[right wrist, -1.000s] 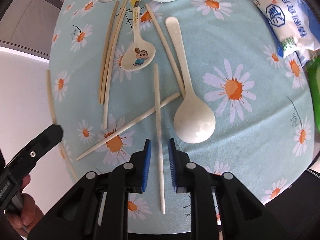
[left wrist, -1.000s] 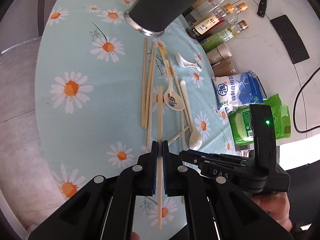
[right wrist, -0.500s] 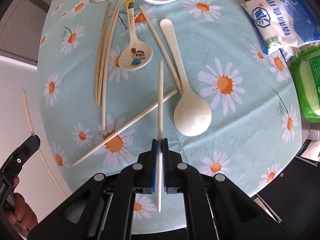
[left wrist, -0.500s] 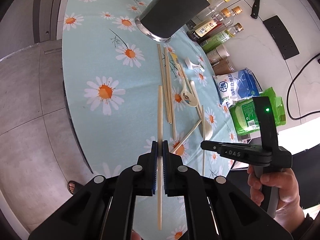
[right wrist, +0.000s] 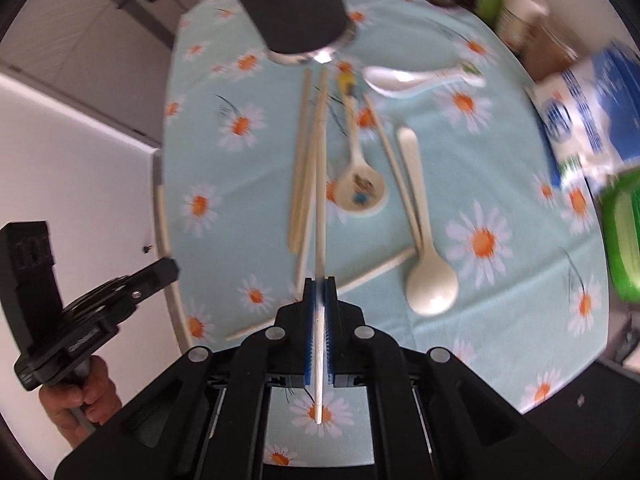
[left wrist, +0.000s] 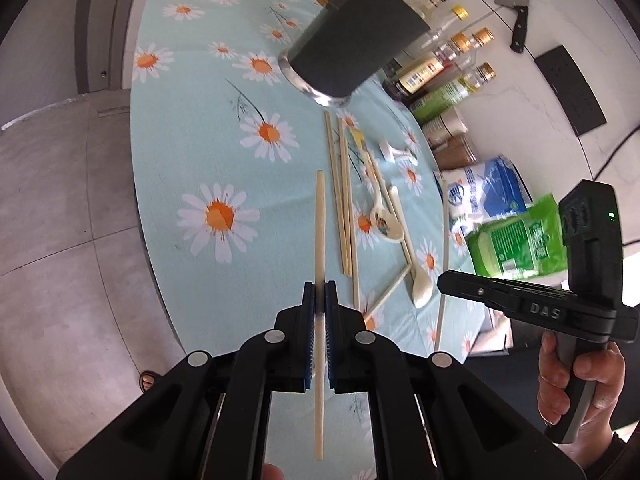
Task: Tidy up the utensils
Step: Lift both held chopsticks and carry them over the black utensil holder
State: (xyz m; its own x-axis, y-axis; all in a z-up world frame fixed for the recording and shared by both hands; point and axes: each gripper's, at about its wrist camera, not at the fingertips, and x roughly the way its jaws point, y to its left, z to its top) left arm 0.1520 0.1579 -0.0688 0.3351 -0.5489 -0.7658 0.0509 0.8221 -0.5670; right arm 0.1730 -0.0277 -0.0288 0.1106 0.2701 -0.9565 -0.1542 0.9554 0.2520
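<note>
Left wrist view: left claw (left wrist: 319,292) clenched on pale chopstick (left wrist: 319,220), held above daisy-print worktop (left wrist: 192,152). Right wrist view: right claw (right wrist: 319,292) clenched on white chopstick (right wrist: 320,200), clear of cloth. On worktop: more chopsticks (right wrist: 300,184), cartoon spoon (right wrist: 360,188), cream spoon (right wrist: 428,280), white spoon (right wrist: 416,78); dark holder cup (right wrist: 296,4) at far end.
</note>
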